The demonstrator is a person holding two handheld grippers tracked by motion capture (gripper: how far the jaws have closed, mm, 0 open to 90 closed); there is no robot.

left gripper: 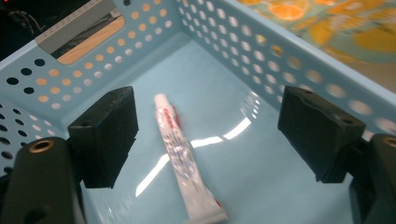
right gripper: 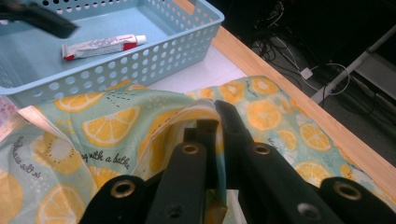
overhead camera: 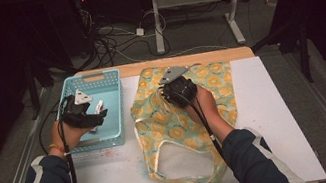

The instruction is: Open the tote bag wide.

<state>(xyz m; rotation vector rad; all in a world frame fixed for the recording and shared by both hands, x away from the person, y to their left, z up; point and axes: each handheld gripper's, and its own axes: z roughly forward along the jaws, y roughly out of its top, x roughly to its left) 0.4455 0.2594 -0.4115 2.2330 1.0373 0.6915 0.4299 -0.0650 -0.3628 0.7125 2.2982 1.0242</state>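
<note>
A white toothpaste tube [left gripper: 180, 154] with red print lies flat on the floor of a light-blue perforated basket [overhead camera: 97, 77]. My left gripper [left gripper: 205, 135] hangs over it with its jaws wide open and the tube lying between and below them, untouched. A tote bag [overhead camera: 210, 80] printed with lemon slices is spread on the white tabletop. My right gripper [right gripper: 215, 119] is shut on a raised fold at the bag's rim, lifting the fabric slightly. The tube [right gripper: 100, 45] and basket [right gripper: 154, 65] lie beyond it, and in the high view the right gripper [overhead camera: 178, 89] sits over the bag's upper part.
The bag's handles [overhead camera: 157, 143] loop toward the near table edge. A wooden strip [overhead camera: 166, 63] runs along the table's far edge, with cables and a desk frame on the floor behind. White tabletop [overhead camera: 269, 103] lies bare to the right of the bag.
</note>
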